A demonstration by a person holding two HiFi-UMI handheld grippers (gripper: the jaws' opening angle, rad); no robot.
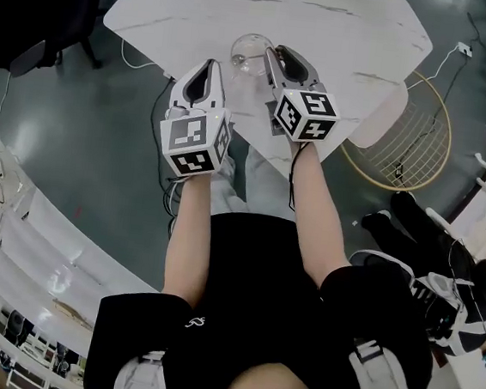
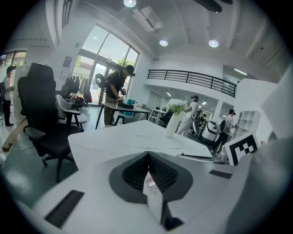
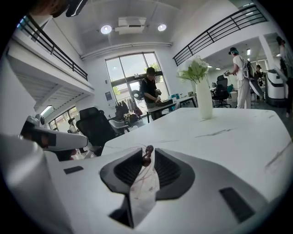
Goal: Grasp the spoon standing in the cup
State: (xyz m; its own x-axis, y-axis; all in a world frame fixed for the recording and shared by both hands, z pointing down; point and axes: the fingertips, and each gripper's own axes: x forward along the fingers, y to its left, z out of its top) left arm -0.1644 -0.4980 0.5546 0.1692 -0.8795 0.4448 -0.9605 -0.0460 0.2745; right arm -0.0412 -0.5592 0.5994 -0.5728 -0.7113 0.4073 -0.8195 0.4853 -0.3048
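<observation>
Cup (image 1: 248,50) near table (image 1: 347,28) edge, right tongs (image 1: 271,56) gripping spoon (image 3: 148,156), room beyond.

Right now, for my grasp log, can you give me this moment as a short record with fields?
surface: white marble-look table
cup: clear glass, standing on the table
spoon: only a small dark handle end shows, between the right gripper's jaw tips
right gripper: at the cup's edge, jaws close on either side of the handle end; cannot tell if they press on it
left gripper: beside the cup, apart from it, jaws together, nothing held
background: white vase with flowers farther along the table
</observation>
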